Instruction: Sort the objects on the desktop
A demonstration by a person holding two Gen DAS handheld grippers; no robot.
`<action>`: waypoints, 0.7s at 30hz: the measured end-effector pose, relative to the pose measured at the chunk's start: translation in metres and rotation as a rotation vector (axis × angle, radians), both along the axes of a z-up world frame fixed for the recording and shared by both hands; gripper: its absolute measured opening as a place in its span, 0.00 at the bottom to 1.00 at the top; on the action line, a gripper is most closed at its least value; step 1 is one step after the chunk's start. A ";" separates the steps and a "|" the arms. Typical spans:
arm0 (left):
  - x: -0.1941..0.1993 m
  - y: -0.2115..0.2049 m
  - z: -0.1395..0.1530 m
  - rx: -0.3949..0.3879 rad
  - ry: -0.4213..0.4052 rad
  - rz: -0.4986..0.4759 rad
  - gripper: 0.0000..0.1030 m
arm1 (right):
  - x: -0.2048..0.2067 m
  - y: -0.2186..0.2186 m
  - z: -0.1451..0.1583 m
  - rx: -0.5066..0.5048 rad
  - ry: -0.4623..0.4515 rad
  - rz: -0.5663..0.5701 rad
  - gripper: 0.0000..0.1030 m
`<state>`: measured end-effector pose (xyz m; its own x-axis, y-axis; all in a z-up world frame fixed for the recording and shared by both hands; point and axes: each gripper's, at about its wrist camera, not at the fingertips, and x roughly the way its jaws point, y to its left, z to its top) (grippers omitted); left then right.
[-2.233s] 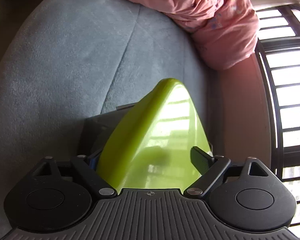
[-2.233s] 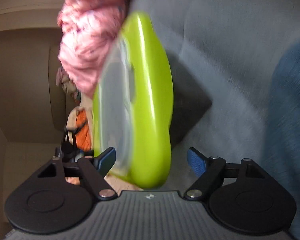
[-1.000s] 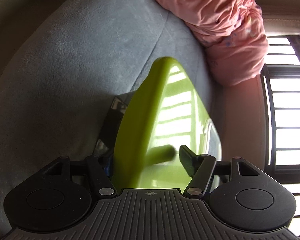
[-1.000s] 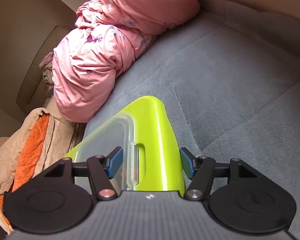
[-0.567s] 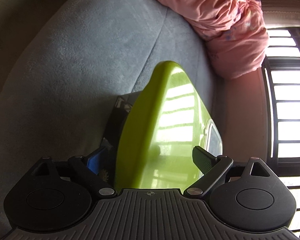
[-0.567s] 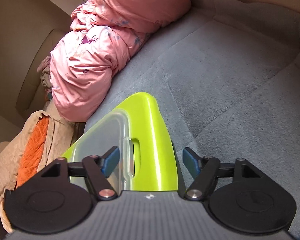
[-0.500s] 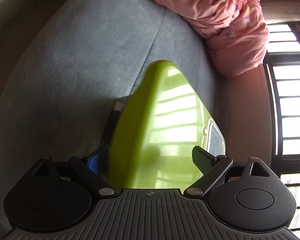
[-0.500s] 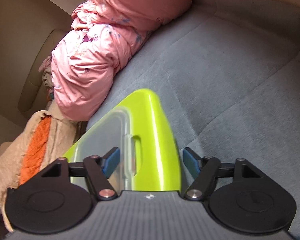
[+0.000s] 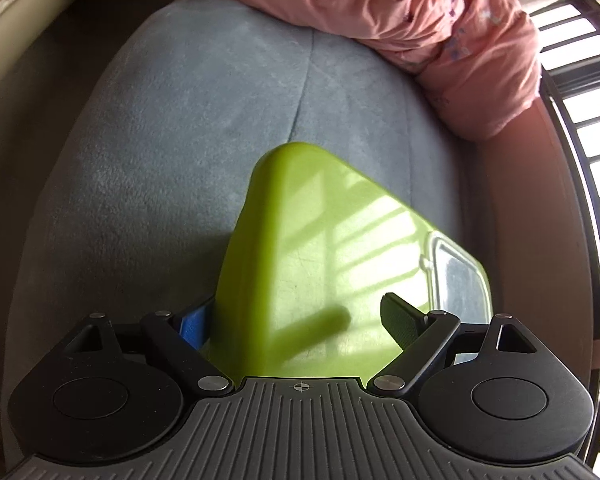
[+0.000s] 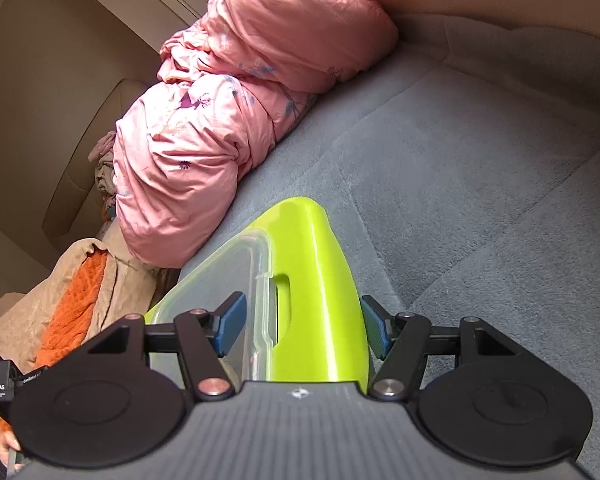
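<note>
Right wrist view: a small black device (image 10: pixel 5 380) at the lower left edge bears white print, of which only the letters "DAS" can be read; the finer lines beneath and the lettering on the strap beside it are too small to make out. Left wrist view: no readable text, label or number.

A home bedroom; grey bedding (image 10: pixel 480 152); crumpled pink quilt (image 10: pixel 228 120); barred window (image 9: pixel 588 120)
</note>
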<state>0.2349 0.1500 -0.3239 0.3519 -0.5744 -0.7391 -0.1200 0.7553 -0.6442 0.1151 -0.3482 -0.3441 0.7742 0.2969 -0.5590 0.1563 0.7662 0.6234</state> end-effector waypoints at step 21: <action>-0.003 0.001 -0.015 0.030 0.004 0.014 0.81 | 0.006 0.006 -0.001 -0.038 -0.012 0.020 0.63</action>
